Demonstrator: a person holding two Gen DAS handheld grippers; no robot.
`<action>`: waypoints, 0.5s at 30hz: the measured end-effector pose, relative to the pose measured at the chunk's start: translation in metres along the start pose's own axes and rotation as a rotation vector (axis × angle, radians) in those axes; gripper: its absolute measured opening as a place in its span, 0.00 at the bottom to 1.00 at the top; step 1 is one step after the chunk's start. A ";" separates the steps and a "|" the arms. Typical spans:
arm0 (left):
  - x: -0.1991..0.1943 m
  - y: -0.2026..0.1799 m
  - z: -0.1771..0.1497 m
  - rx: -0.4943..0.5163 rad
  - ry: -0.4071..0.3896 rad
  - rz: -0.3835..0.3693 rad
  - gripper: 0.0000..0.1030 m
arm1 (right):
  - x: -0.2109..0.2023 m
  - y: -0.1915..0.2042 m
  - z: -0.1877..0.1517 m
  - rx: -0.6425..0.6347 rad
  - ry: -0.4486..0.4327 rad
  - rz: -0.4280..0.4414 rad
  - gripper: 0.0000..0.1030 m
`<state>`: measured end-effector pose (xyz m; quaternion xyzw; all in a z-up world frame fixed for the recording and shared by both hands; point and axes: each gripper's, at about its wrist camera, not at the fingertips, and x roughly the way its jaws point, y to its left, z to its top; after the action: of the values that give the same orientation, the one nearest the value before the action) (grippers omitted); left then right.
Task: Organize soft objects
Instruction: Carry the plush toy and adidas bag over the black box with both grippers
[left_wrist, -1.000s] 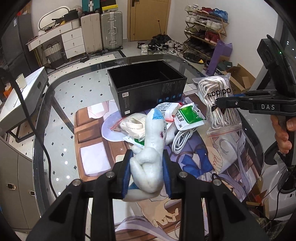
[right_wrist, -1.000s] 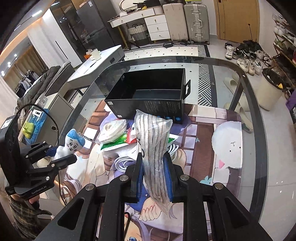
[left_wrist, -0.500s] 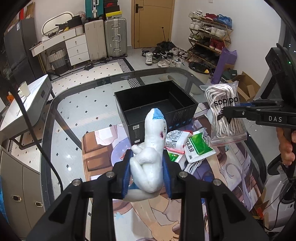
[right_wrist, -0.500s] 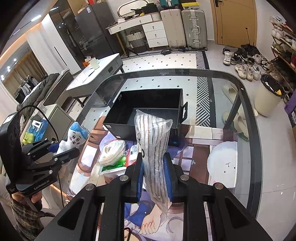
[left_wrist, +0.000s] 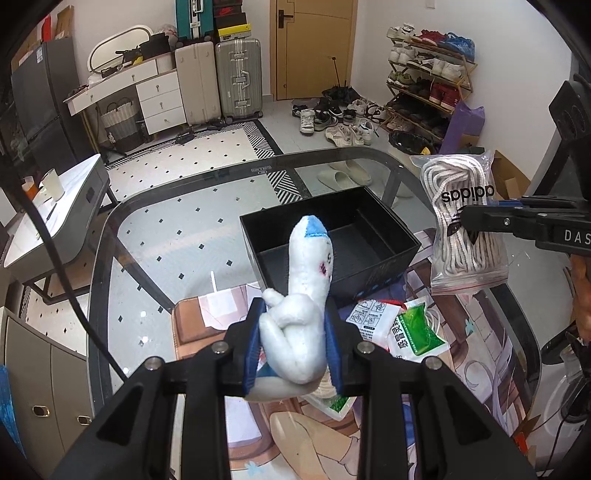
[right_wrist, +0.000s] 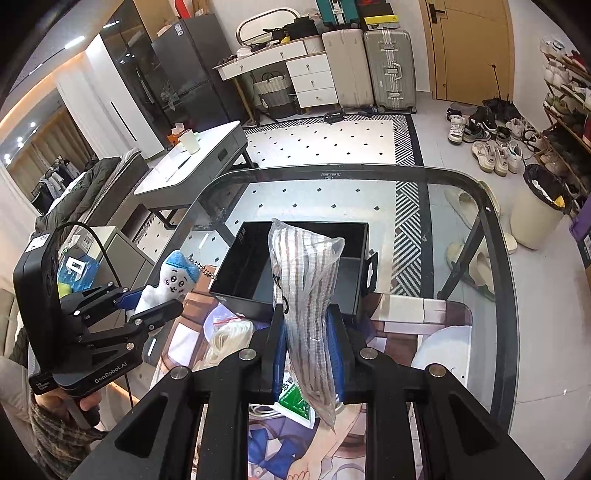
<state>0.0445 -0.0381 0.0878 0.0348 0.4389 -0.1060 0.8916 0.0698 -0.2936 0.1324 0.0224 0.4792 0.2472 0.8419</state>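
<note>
My left gripper (left_wrist: 293, 345) is shut on a white plush toy (left_wrist: 301, 306) with a blue tip, held above the printed mat. The same toy (right_wrist: 173, 280) and left gripper (right_wrist: 147, 304) show at the left of the right wrist view. My right gripper (right_wrist: 306, 349) is shut on a clear bag of white cord (right_wrist: 306, 295); that bag (left_wrist: 463, 225) carries an adidas print and hangs at the right, clamped by the right gripper (left_wrist: 465, 218). An open black box (left_wrist: 328, 240) stands on the glass table just beyond both, also seen as the black box (right_wrist: 295, 266) behind the bag.
Loose packets lie on the mat: a green sachet (left_wrist: 415, 330), a white sachet (left_wrist: 367, 319) and a bag of white cord (right_wrist: 229, 339). The glass table's rim (right_wrist: 491, 236) curves around. Beyond are suitcases (left_wrist: 238, 77), a shoe rack (left_wrist: 430, 85) and a bin (right_wrist: 541, 206).
Both grippers have lifted and drawn back with their loads, so the black box and the packets sit lower and farther in view. The toy and the cord bag stay clamped.
</note>
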 end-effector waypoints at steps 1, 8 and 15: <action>0.000 0.000 0.003 -0.001 -0.004 0.001 0.27 | 0.000 0.000 0.003 0.000 -0.003 0.001 0.20; 0.006 0.007 0.025 -0.017 -0.020 0.009 0.27 | 0.004 0.000 0.024 -0.004 -0.014 0.005 0.19; 0.017 0.014 0.039 -0.028 -0.028 0.016 0.28 | 0.012 -0.003 0.043 0.001 -0.025 0.011 0.19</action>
<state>0.0880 -0.0334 0.0977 0.0241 0.4276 -0.0932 0.8988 0.1113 -0.2825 0.1458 0.0283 0.4687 0.2514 0.8463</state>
